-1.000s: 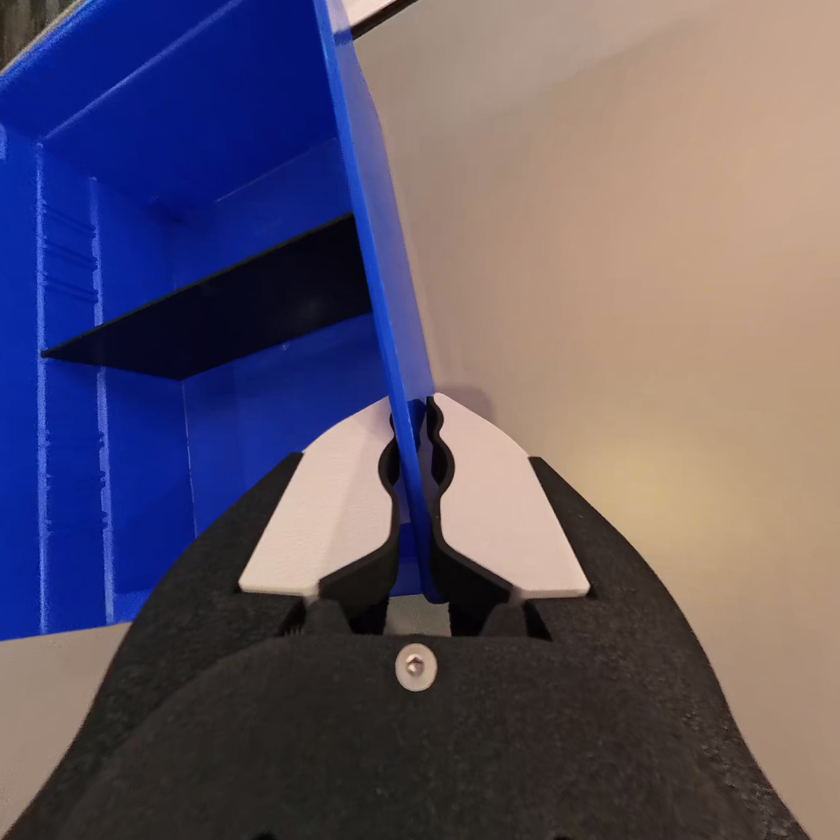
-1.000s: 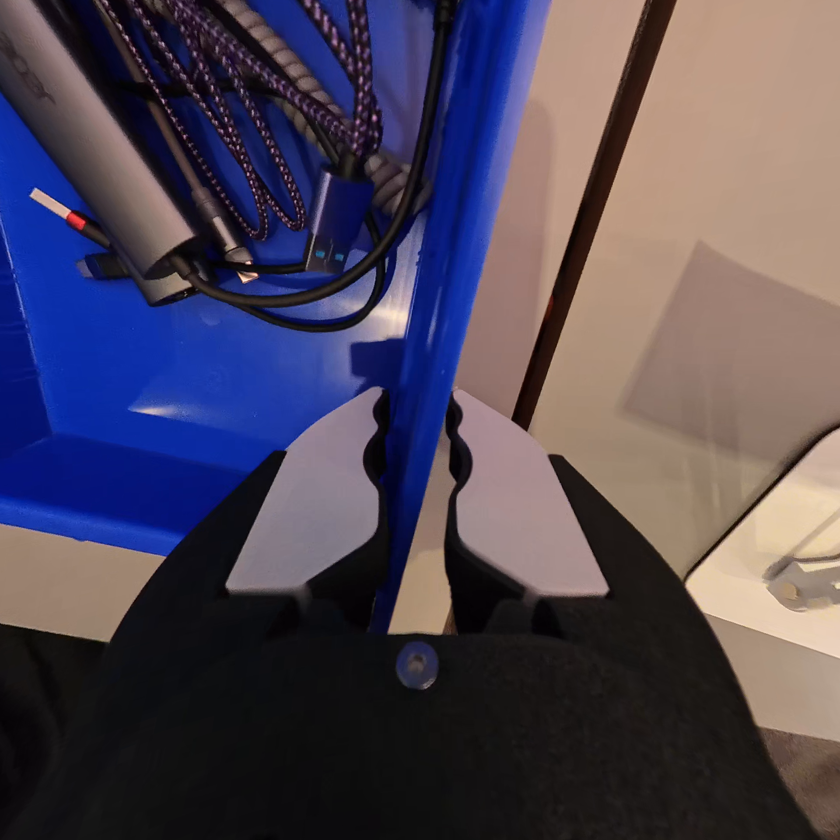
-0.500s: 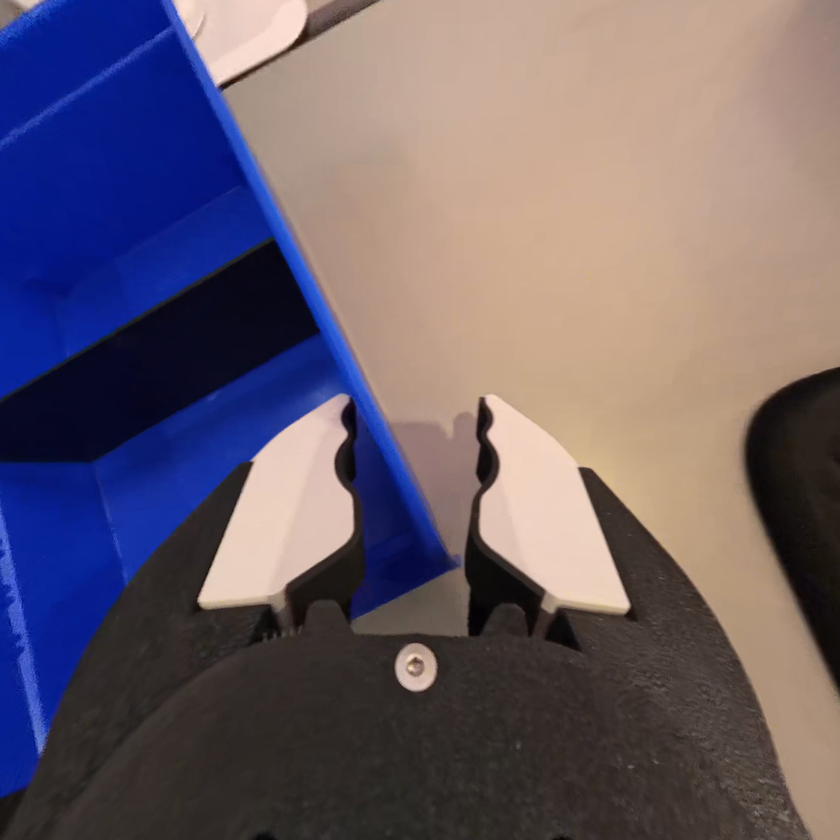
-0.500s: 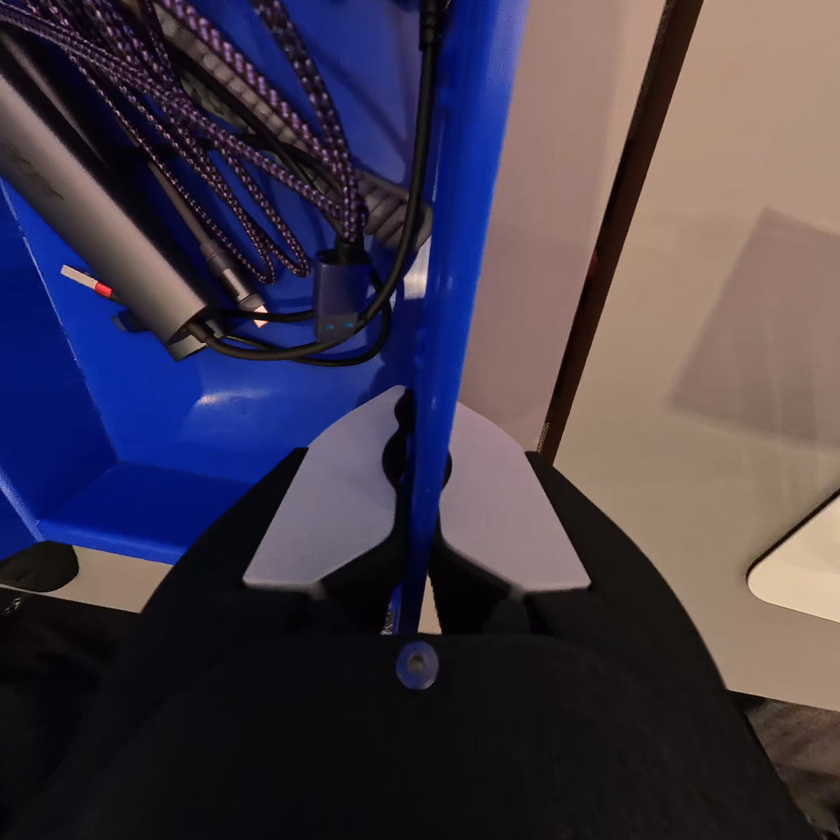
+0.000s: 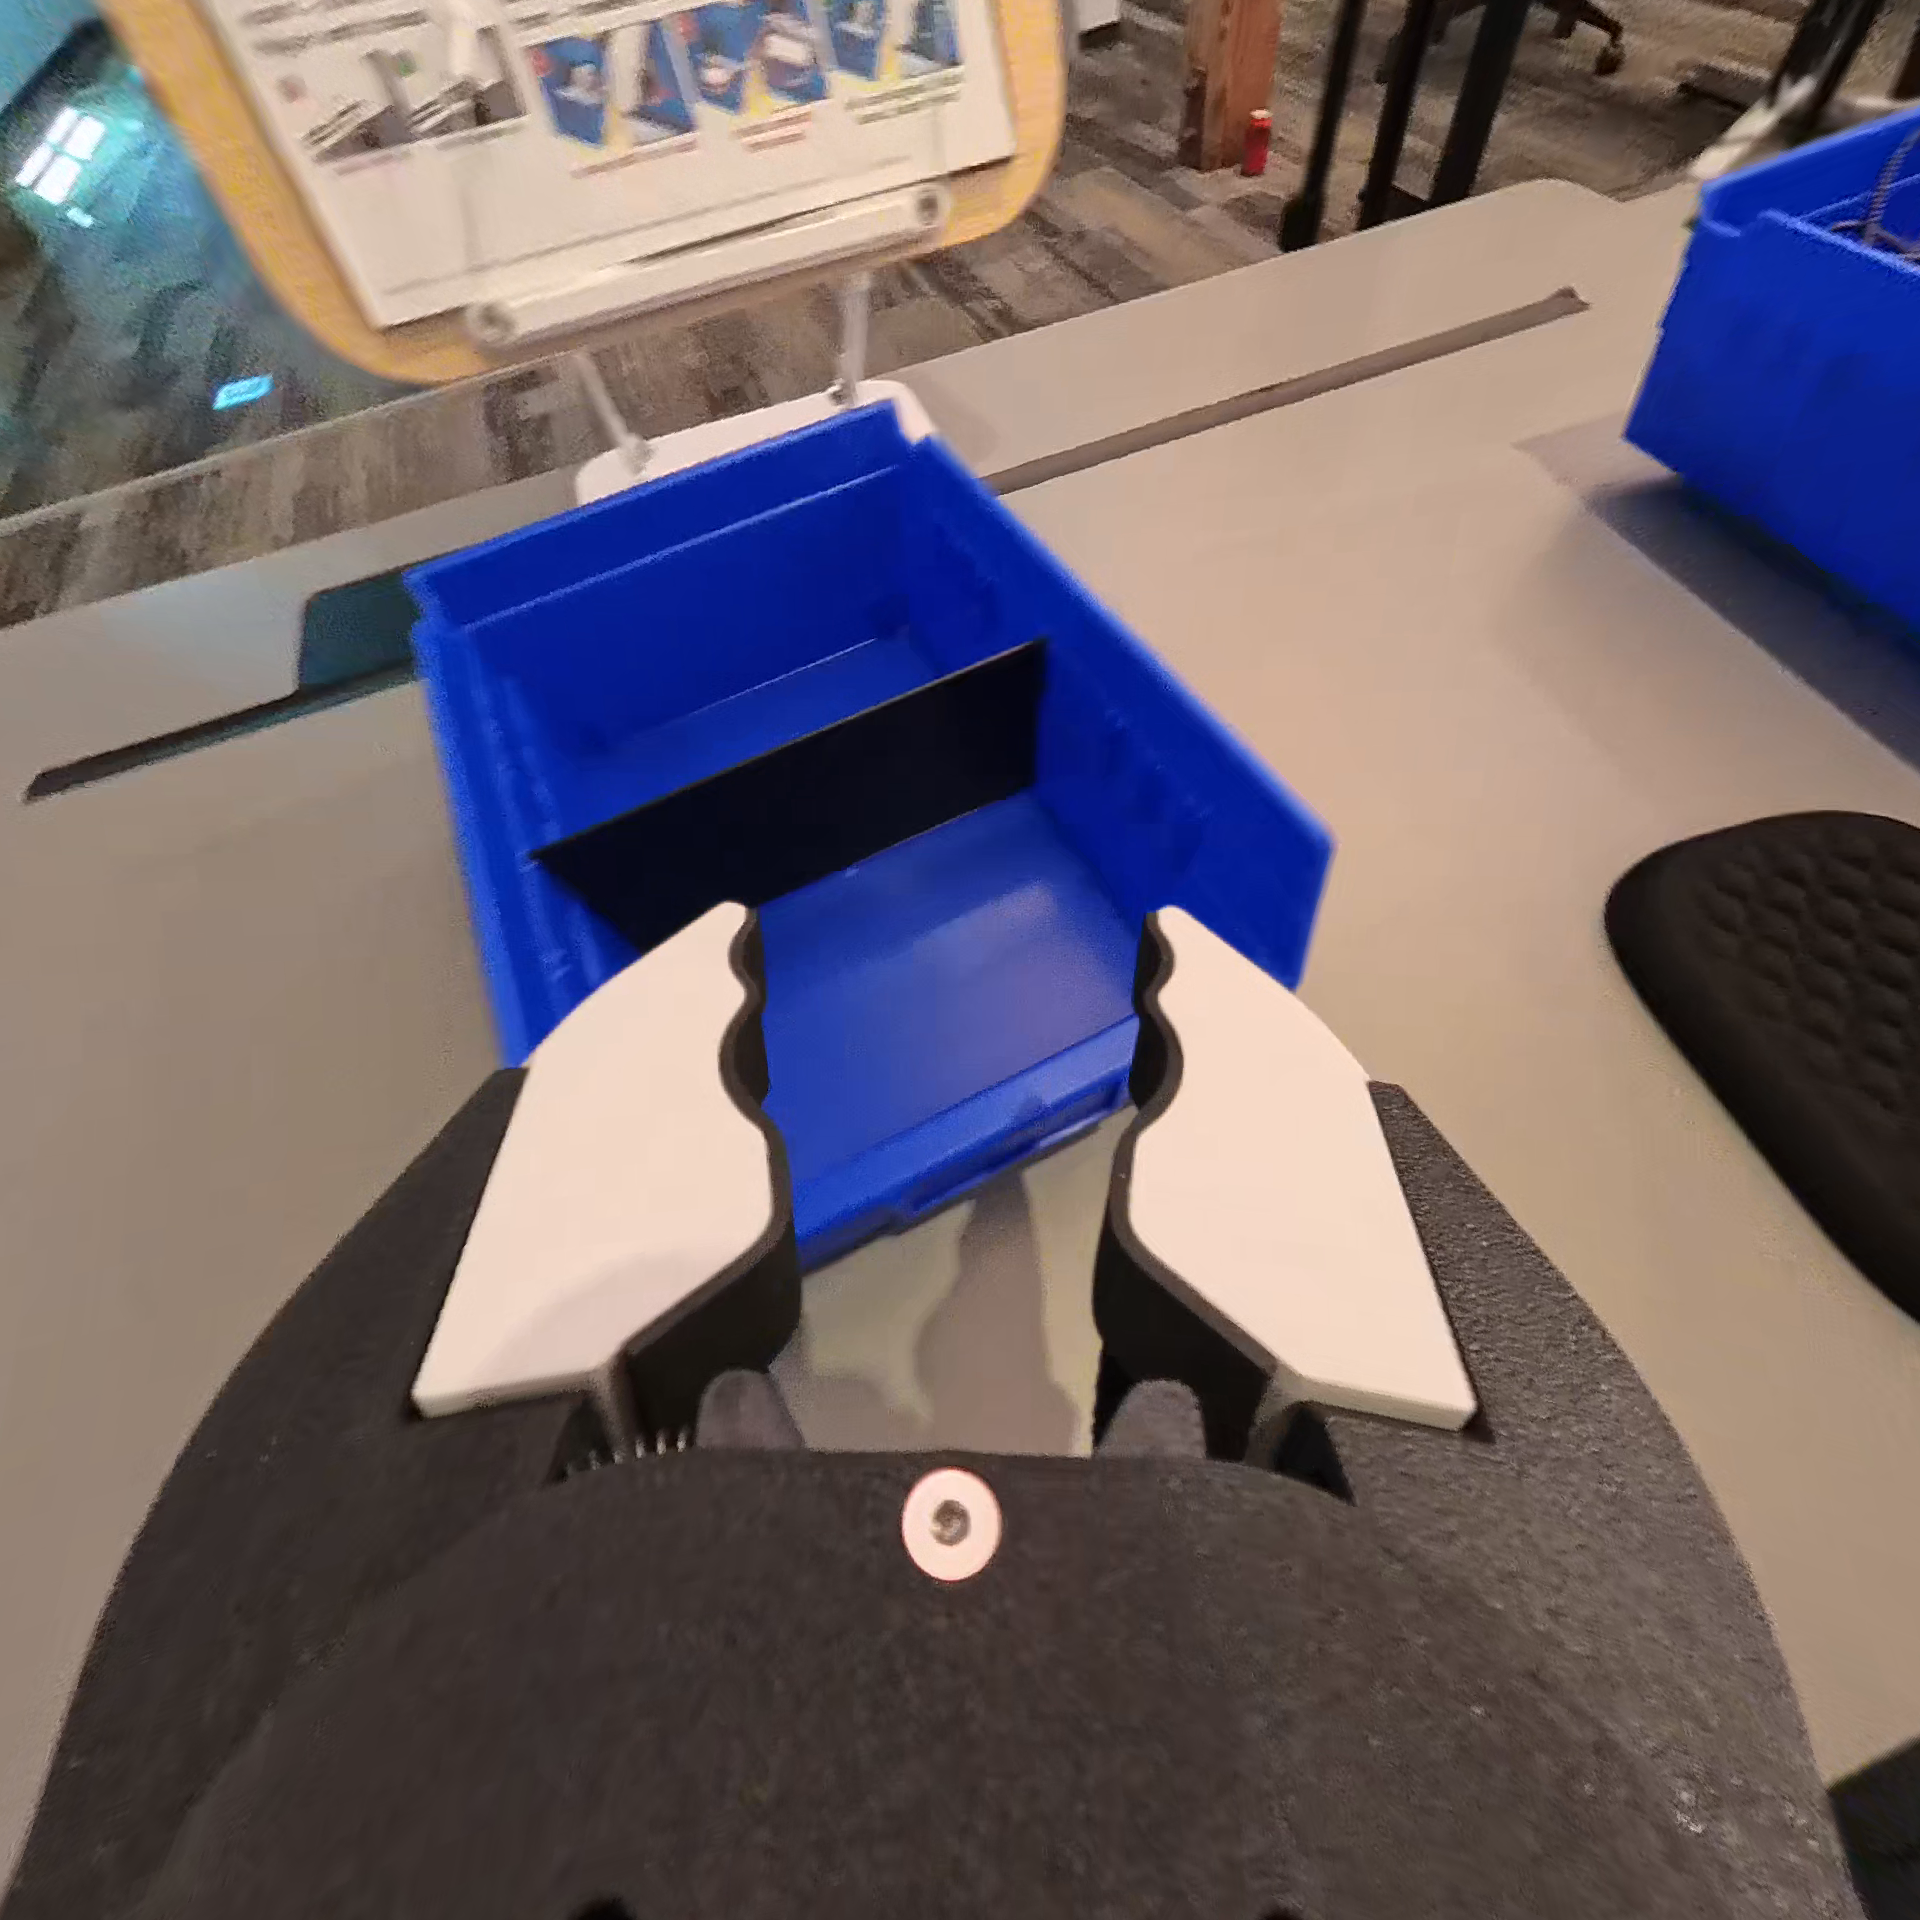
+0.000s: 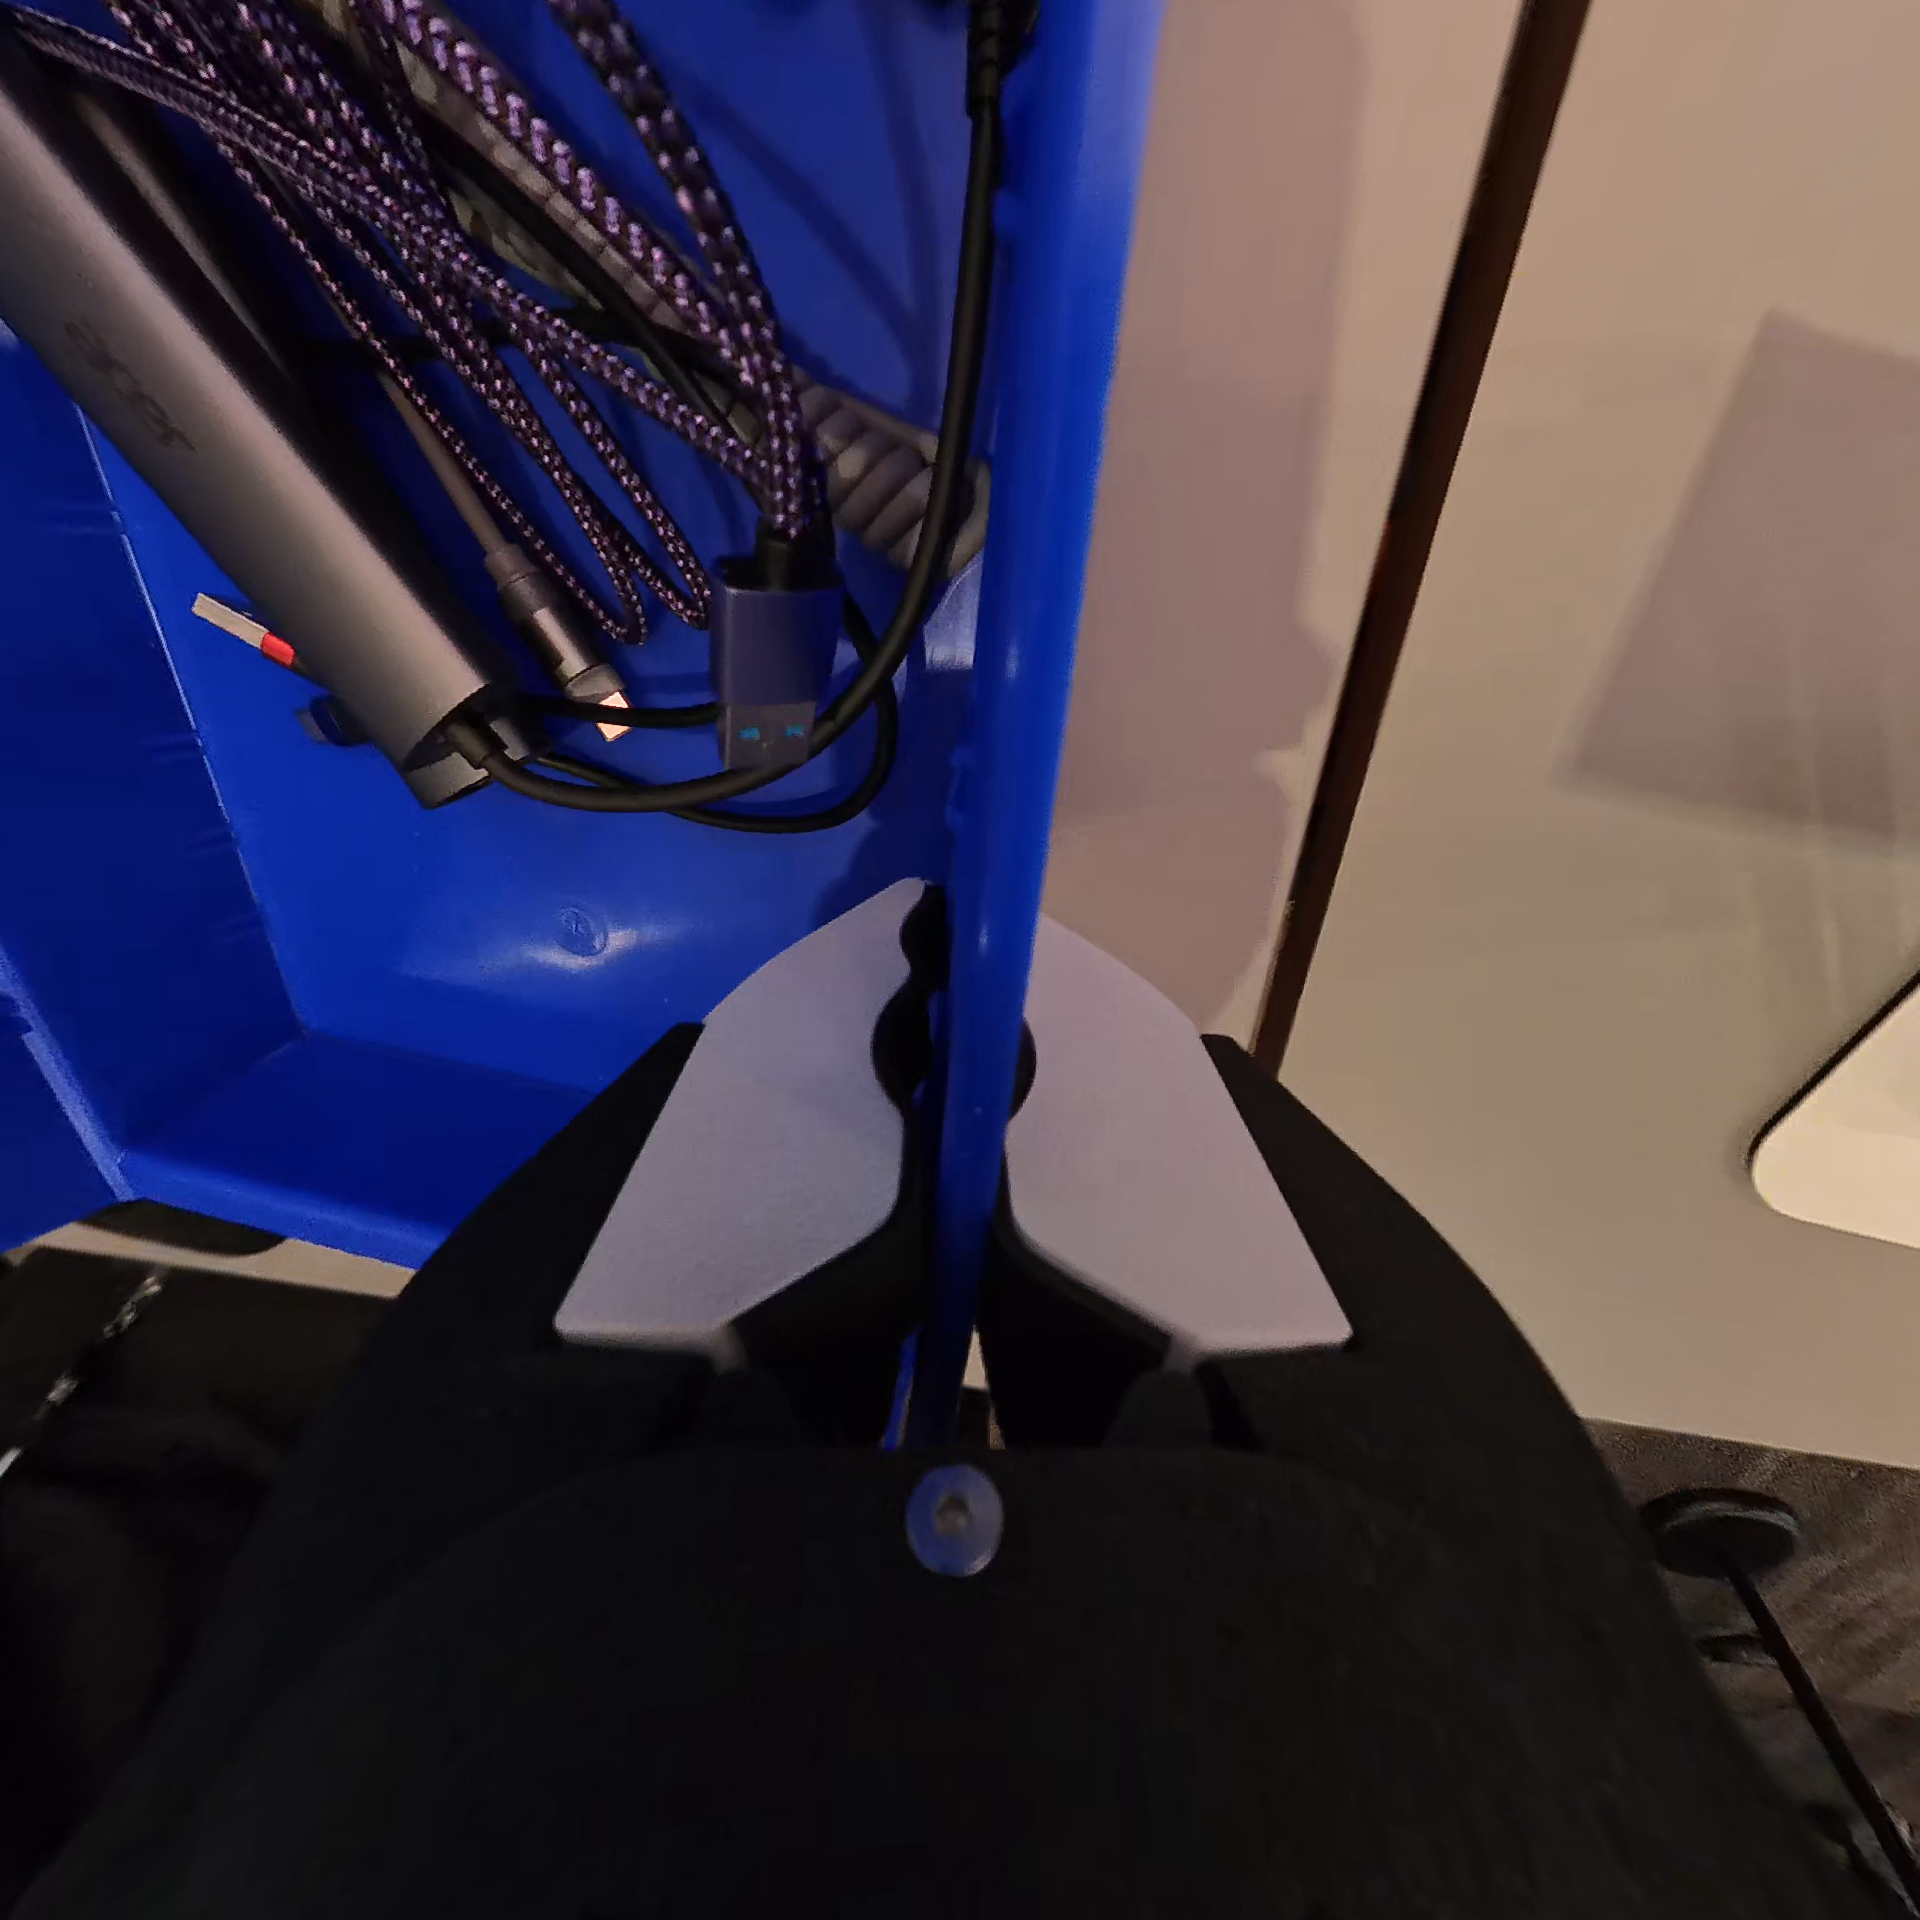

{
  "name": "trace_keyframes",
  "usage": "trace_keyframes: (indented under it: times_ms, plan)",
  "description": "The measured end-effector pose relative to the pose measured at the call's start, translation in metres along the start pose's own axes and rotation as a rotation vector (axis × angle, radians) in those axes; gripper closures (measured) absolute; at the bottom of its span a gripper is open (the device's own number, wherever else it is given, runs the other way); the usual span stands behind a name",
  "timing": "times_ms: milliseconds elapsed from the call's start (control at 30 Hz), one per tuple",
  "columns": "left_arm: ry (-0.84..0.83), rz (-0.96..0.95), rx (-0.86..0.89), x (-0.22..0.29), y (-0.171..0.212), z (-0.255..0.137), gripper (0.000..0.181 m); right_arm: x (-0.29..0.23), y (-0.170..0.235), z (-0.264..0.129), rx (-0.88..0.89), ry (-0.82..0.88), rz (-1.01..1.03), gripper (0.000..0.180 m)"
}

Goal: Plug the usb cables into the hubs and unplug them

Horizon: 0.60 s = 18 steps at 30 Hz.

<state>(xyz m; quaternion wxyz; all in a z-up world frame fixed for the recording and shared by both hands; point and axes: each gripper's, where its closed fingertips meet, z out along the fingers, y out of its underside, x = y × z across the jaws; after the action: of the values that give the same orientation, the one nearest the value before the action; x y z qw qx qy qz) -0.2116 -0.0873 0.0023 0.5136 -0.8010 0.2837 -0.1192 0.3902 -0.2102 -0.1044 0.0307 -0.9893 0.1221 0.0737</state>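
My left gripper (image 5: 948, 935) is open and empty, raised above the near end of an empty blue bin (image 5: 1216, 790) with a black divider (image 5: 810, 790). My right gripper (image 6: 971, 925) is shut on the side wall (image 6: 1023, 520) of a second blue bin. Inside that bin lie a grey hub (image 6: 239, 520), purple braided cables (image 6: 582, 343), a dark blue USB plug (image 6: 774, 665), a black cable (image 6: 935, 582) and a grey plug with a copper tip (image 6: 566, 665). That second bin also shows at the far right of the left wrist view (image 5: 1797, 395).
The grey table (image 5: 1455, 644) has a dark seam strip (image 5: 1299, 384). An instruction board on a stand (image 5: 623, 156) stands behind the empty bin. A black chair back (image 5: 1797, 1018) is at the right. A white object (image 6: 1860, 1132) lies at the right of the right wrist view. About 60 centimetres separates my left fingertips from my right.
My left gripper let go of the empty bin's side wall, opened wide and pulled back and up. My right gripper closed tight on the other bin's wall and holds it.
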Motion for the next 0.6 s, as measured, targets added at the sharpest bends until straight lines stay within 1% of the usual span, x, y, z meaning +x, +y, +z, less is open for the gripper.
trace_keyframes:
  times_ms: [167, 300, 467, 600]
  plan:
    - [-0.048, -0.103, -0.004, -0.053, 0.024, -0.035, 0.114, -0.046, -0.01, -0.039, 0.033, -0.003, -0.032, 0.175]
    - [-0.081, -0.136, -0.004, -0.079, 0.037, -0.055, 0.115, -0.108, -0.026, -0.079, 0.048, 0.032, -0.11, 0.175]
    - [-0.114, -0.159, 0.028, -0.109, 0.046, -0.082, 0.115, -0.224, -0.051, -0.115, 0.069, 0.045, -0.25, 0.175]
    - [-0.155, -0.188, 0.044, -0.141, 0.055, -0.106, 0.114, -0.339, -0.068, -0.122, 0.054, -0.004, -0.373, 0.175]
